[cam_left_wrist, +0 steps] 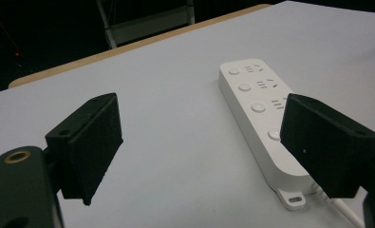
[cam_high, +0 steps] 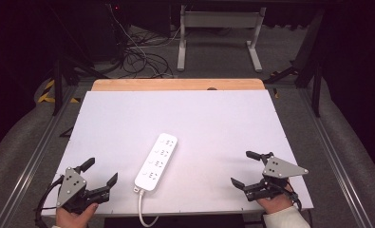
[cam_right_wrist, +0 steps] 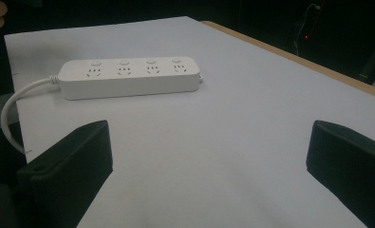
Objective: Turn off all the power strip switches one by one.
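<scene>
Both hand-held grippers — left (cam_high: 100, 172), right (cam_high: 246, 167) — wide, empty; power strip (cam_high: 156, 161) between, path unobstructed.

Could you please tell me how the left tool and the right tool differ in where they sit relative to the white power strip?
The left tool sits close beside the white plastic four-socket power strip, near its cable end; the right tool sits farther off, with bare white table between. The left tool points up along the strip's length, while the right tool faces the strip's long side. Both are open, empty, and held near the table's front edge.
</scene>
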Demonstrator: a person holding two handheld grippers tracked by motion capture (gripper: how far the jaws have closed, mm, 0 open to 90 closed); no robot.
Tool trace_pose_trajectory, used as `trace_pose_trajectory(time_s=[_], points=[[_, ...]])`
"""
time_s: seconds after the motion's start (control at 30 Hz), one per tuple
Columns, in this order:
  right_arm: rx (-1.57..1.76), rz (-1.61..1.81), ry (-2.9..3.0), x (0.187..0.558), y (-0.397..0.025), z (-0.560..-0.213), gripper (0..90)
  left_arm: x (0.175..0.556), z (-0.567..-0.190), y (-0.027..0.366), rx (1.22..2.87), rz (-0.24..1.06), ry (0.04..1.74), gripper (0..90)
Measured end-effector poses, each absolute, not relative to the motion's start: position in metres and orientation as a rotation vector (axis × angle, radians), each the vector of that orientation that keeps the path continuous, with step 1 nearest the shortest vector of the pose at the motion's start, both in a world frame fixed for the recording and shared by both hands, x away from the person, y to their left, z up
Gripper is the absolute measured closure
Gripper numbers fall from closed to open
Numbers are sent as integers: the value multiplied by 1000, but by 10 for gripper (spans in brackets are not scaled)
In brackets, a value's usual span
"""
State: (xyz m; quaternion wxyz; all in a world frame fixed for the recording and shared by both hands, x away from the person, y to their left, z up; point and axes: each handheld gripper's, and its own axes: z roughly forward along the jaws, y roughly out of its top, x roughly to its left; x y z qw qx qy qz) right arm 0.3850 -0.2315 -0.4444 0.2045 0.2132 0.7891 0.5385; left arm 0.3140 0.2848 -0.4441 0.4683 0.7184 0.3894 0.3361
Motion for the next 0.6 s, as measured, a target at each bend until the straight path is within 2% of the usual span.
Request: trace_pose_trajectory(time_s=[0.23, 0.53, 0.6], points=[[587, 1510, 2198, 385, -232, -444, 21, 312, -440, 285, 1733, 777, 958, 140], [584, 1508, 2200, 385, -232, -444, 30, 308, -436, 280, 1794, 874, 892, 154], [585, 1507, 2203, 385, -231, -444, 30, 308, -435, 281, 1788, 859, 884, 161]])
